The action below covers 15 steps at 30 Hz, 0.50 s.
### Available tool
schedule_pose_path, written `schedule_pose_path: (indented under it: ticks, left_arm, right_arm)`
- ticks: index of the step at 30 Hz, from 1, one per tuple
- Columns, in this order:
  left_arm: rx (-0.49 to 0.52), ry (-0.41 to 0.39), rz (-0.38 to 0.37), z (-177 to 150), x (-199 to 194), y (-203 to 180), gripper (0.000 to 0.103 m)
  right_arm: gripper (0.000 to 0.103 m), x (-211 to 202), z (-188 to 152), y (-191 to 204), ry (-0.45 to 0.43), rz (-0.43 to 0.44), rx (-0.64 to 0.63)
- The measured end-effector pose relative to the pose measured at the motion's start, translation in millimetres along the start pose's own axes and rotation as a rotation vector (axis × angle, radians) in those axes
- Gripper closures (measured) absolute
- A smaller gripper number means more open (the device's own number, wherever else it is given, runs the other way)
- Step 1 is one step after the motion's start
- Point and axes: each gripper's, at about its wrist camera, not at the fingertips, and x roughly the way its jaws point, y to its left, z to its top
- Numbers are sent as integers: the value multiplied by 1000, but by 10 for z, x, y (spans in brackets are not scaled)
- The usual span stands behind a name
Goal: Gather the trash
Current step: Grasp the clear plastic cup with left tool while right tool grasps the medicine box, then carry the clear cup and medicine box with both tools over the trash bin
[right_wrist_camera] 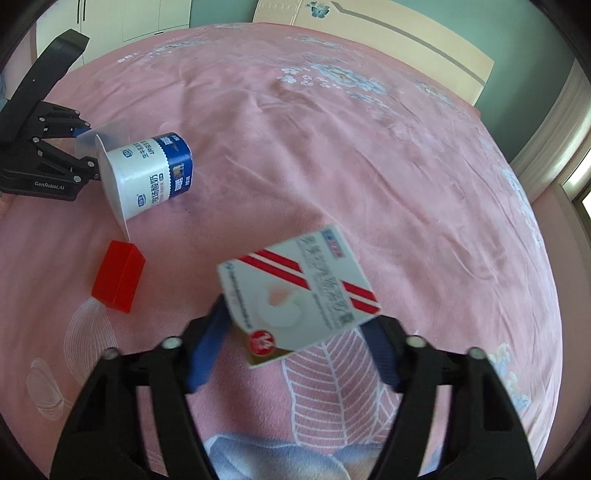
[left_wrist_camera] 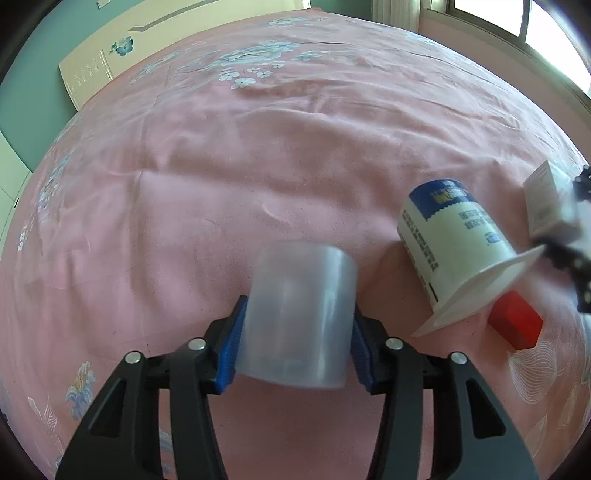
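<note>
My left gripper (left_wrist_camera: 295,332) is shut on a clear plastic cup (left_wrist_camera: 299,314), held just above the pink bed sheet. My right gripper (right_wrist_camera: 295,332) is shut on a white carton with red stripes (right_wrist_camera: 299,291), lifted over the sheet. A white and blue yogurt tub (left_wrist_camera: 454,251) lies on its side to the right of the left gripper; it also shows in the right wrist view (right_wrist_camera: 147,173). A red box (left_wrist_camera: 515,325) lies beside the tub's rim, also in the right wrist view (right_wrist_camera: 118,280). The left gripper (right_wrist_camera: 79,142) appears at the far left with the cup.
The pink floral bed sheet (left_wrist_camera: 258,147) fills both views. A cream headboard (right_wrist_camera: 388,40) and teal wall lie at the far end. A window (left_wrist_camera: 517,22) is on the right side of the bed.
</note>
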Motion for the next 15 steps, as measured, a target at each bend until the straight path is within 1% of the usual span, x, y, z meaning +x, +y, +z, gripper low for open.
schedule_pose_path:
  ticks: [2, 6, 9, 12, 15]
  left_arm:
    - [3, -4, 5, -4, -16, -9, 54]
    - [-4, 5, 7, -21, -80, 9, 54]
    - [-17, 4, 10, -60, -202, 36, 54]
    - [-27, -2, 20, -105, -402, 55, 54]
    - [-31, -22, 40, -145, -701, 71, 54]
  right_arm:
    - [39, 1, 5, -21, -8, 18, 26]
    - [39, -92, 3, -32, -28, 23, 64]
    - [39, -244, -8, -33, -44, 8, 84]
    - [39, -452, -21, -23, -51, -8, 104]
    - [39, -700, -22, 12, -69, -30, 110]
